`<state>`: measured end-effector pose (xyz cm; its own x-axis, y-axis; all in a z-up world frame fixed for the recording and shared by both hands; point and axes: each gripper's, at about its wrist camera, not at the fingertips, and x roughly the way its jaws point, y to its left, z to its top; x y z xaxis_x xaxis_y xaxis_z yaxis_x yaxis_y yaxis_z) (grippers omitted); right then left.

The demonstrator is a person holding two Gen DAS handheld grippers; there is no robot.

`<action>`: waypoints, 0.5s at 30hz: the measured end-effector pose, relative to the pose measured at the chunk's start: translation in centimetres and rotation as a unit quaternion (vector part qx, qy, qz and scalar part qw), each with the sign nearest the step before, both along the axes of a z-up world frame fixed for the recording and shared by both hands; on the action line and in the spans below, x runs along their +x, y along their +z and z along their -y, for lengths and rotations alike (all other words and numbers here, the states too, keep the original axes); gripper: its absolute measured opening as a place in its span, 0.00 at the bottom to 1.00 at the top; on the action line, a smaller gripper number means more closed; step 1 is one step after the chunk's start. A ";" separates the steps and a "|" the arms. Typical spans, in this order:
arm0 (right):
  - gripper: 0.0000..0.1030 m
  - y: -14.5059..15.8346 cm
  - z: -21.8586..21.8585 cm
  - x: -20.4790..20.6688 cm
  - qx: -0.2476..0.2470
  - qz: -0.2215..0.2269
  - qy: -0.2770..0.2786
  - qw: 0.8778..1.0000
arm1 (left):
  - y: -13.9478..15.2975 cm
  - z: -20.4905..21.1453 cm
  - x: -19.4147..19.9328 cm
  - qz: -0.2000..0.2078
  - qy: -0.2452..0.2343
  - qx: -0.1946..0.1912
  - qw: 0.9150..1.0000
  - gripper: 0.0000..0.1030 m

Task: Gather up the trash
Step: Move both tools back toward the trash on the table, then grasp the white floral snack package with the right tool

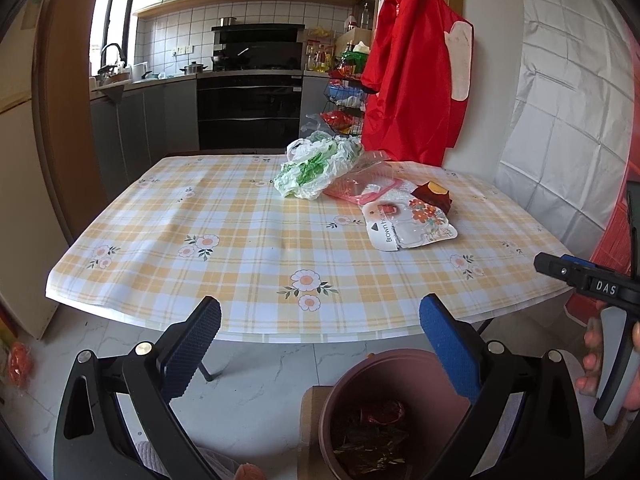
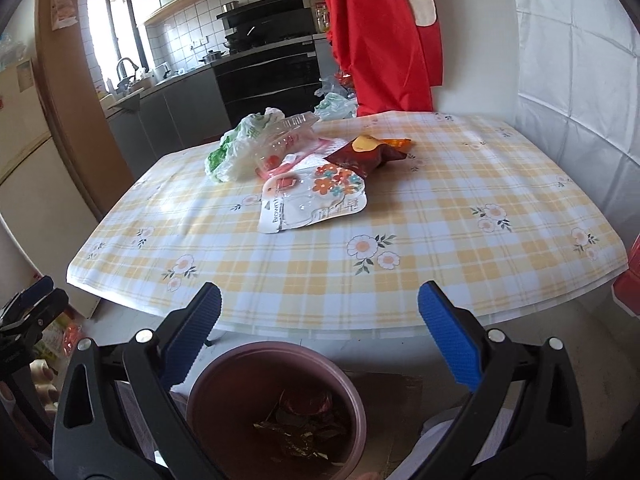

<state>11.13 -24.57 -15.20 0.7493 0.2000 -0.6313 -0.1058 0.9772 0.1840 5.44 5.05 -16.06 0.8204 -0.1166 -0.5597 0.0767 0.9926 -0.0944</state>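
Note:
Trash lies on the checked tablecloth: a white-green plastic bag, a clear pink-edged plastic box, a white flowered blister pack and a dark red snack wrapper. A brown bin holding wrappers stands on the floor below the table's near edge. My left gripper is open and empty, above the floor before the table. My right gripper is open and empty above the bin; it also shows in the left wrist view.
A red apron hangs at the table's far right corner. Kitchen counters and an oven lie beyond the table. A wire rack of goods stands by the apron. A white covered wall runs along the right.

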 end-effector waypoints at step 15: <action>0.94 -3.9 2.5 8.5 0.019 -0.052 0.024 0.998 | -2.7 -0.7 5.0 -0.039 0.000 -0.009 0.999 0.94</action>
<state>19.66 -27.09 -19.14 0.6697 0.2586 -0.6961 -0.1305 0.9638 0.2325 10.46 5.70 -18.73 0.7741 -0.1274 -0.6201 0.0681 0.9906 -0.1185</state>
